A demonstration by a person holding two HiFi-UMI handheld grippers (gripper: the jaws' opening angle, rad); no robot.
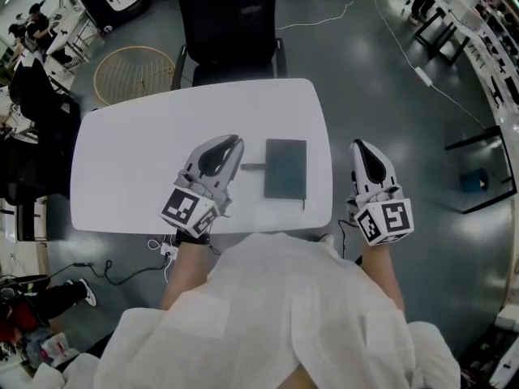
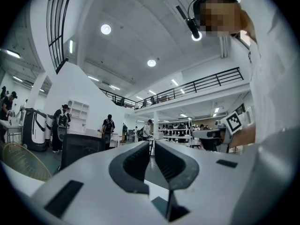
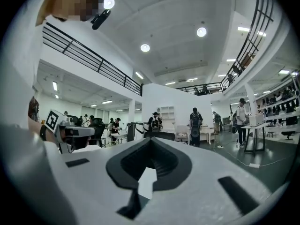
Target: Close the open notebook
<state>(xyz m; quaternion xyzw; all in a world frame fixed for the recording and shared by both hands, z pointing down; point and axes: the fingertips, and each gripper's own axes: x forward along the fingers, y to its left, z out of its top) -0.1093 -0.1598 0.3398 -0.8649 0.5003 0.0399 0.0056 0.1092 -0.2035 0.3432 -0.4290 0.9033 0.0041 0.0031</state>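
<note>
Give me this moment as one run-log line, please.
notebook: closed, on table | left tongs: slightly open, empty | right tongs: shut, empty

Head cam: sits above the person (image 1: 284,314), faces steeply down, close over the desk (image 1: 122,168). The whole desktop and the black chair (image 1: 231,23) at the far edge fit in.

Left gripper (image 1: 229,142) cam: low, level, looks along its own jaws across the desk to the far hall (image 2: 178,125).

Right gripper (image 1: 362,146) cam: same set, just off the desk's right edge.

Overlap: both gripper cams share the chair and the hall. The left one catches the right marker cube (image 2: 234,121), the right one the left marker cube (image 3: 52,121). All three views show the chair.
</note>
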